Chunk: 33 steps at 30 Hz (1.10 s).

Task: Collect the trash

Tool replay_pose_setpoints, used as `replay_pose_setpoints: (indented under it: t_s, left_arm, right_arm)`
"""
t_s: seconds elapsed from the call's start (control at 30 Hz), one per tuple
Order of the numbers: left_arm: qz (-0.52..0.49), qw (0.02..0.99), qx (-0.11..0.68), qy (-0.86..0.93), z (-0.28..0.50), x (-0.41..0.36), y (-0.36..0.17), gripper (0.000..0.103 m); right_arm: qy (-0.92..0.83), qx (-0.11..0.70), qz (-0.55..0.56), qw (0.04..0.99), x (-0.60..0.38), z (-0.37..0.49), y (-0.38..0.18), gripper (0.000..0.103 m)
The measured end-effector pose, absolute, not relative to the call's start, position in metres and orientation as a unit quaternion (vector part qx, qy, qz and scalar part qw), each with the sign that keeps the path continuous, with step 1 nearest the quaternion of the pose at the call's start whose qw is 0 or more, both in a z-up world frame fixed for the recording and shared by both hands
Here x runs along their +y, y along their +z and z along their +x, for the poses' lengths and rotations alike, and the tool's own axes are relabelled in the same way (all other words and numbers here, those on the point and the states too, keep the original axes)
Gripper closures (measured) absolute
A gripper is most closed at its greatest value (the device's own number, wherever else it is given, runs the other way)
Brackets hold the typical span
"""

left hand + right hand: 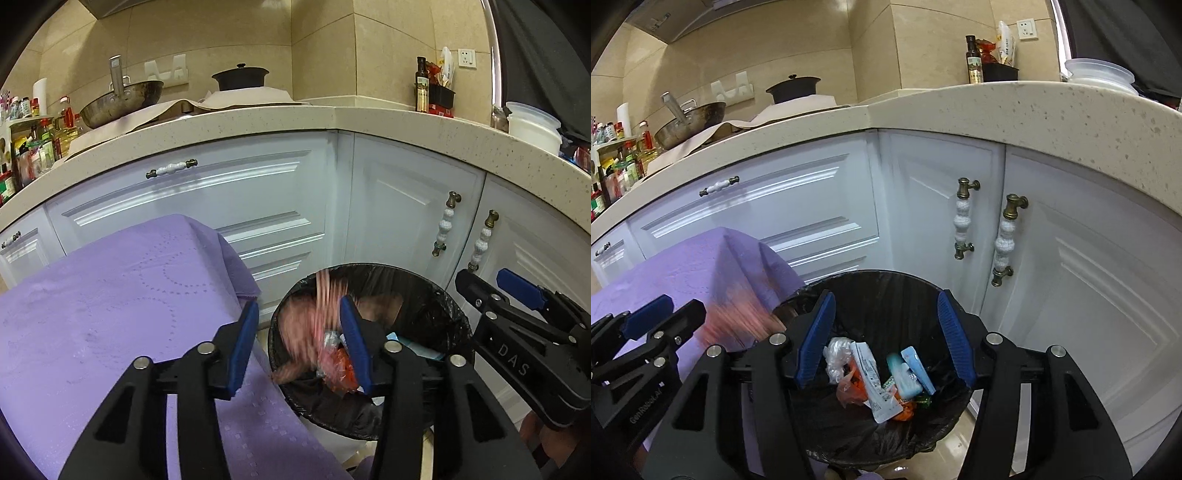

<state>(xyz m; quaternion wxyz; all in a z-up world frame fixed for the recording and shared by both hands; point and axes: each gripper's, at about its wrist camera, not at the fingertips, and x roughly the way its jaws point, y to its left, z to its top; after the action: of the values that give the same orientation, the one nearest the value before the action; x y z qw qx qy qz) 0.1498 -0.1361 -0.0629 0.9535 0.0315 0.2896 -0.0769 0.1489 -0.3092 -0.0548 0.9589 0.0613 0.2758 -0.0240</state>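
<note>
A round bin with a black liner [424, 295] [886, 284] stands on the floor against white cabinets. My left gripper [299, 345] hangs open over its left rim. A blurred pink piece of trash [325, 314] [738, 317] streaks downward between its blue pads, free of them. My right gripper [886, 339] is open and empty above the bin's middle; the left wrist view shows it at the right [487, 284]. Inside the bin lie a white packet [875, 384], blue wrappers [912, 373], an orange bag [851, 389] and clear plastic [836, 354].
A purple cloth [110, 314] [701, 266] covers a surface just left of the bin. White cabinet doors with beaded handles [1006, 240] stand behind it. The speckled countertop [295, 122] carries a wok [122, 99], a black pot [240, 75], a bottle [421, 86] and white tubs [532, 125].
</note>
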Motion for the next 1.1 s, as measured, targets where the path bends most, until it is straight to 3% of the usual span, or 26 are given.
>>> replay_pose_setpoints:
  t_s: [0.3, 1.1]
  left_arm:
    - [0.030, 0.955, 0.287, -0.074, 0.148, -0.135, -0.060, 0.047]
    - [0.024, 0.967, 0.248, -0.060, 0.087, -0.103, -0.030, 0.037]
  right_arm:
    - [-0.033, 0.271, 0.058, 0.960, -0.311, 0.142, -0.050, 0.047]
    - [-0.025, 0.257, 0.034, 0.965, -0.280, 0.077, -0.021, 0.037]
